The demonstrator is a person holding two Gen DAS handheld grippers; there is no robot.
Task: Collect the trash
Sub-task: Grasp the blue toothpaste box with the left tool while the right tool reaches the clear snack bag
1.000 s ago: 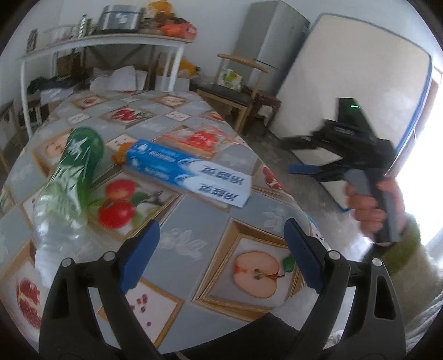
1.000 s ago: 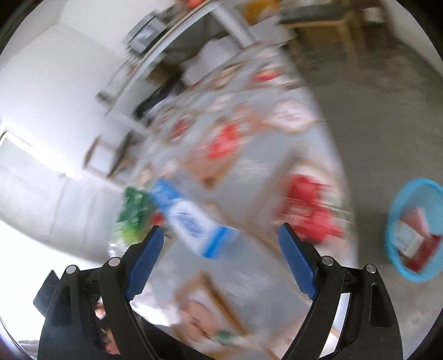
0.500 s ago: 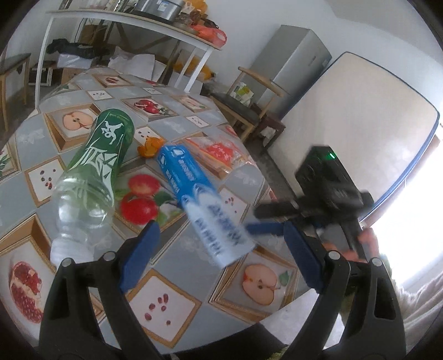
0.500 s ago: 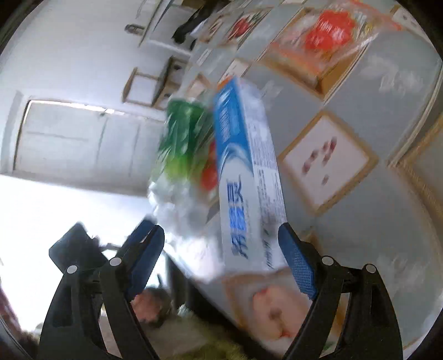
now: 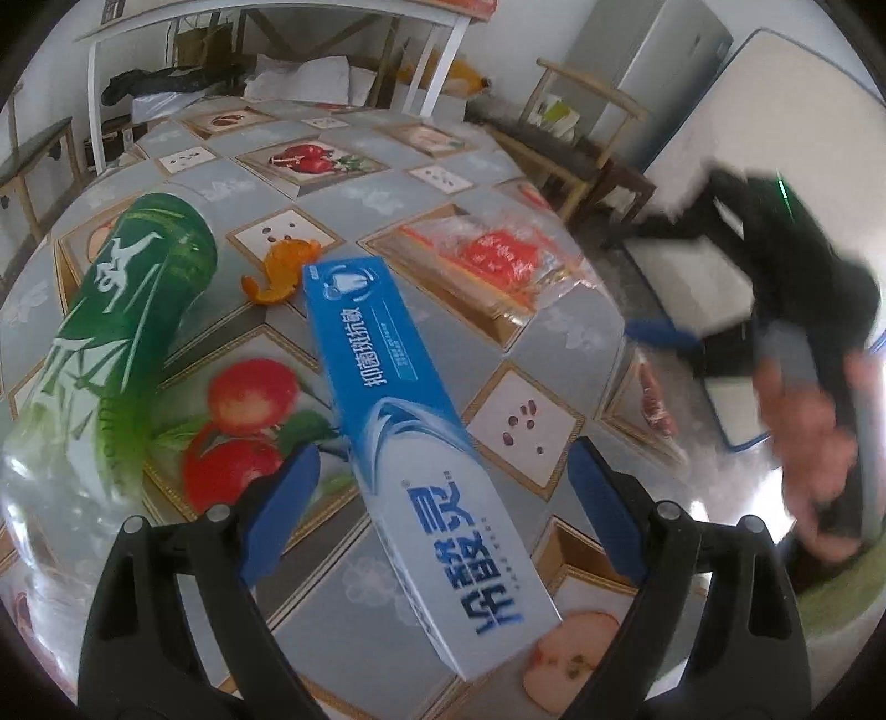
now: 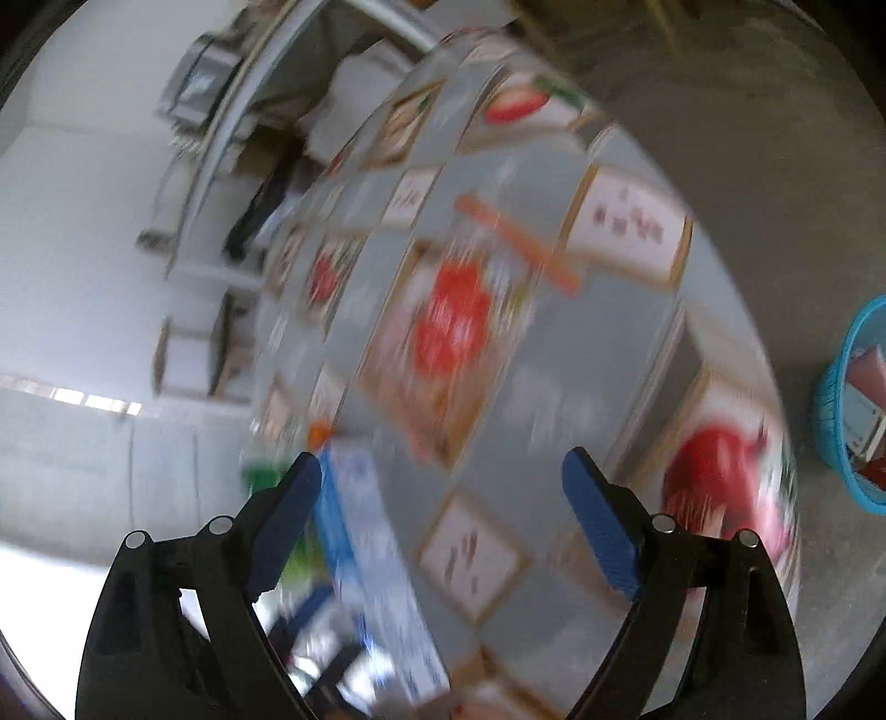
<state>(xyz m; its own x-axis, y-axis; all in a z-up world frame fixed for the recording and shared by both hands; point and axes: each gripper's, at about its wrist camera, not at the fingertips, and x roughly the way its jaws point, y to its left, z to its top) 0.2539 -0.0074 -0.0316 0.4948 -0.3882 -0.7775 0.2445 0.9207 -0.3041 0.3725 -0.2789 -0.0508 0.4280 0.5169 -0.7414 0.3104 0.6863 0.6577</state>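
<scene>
A blue and white toothpaste box [image 5: 410, 437] lies on the fruit-print tablecloth [image 5: 354, 194], its near end between the open fingers of my left gripper [image 5: 440, 501]. A green-labelled plastic bottle [image 5: 105, 354] lies to its left. An orange peel [image 5: 282, 271] and a clear red-printed wrapper [image 5: 493, 260] lie behind it. My right gripper [image 6: 443, 515] is open and empty above the table; it shows in the left wrist view [image 5: 775, 310] at the right, blurred. The box [image 6: 365, 554] and wrapper [image 6: 459, 327] appear blurred in the right wrist view.
A blue basket [image 6: 853, 410] holding trash stands on the floor right of the table. A wooden chair [image 5: 576, 138], a grey cabinet [image 5: 653, 72] and a white shelf [image 5: 266, 33] with clutter stand beyond the table.
My left gripper has moved forward and down, so the toothpaste box now lies between its fingers. My right gripper has swung away from the box toward the wrapper and the table's right side.
</scene>
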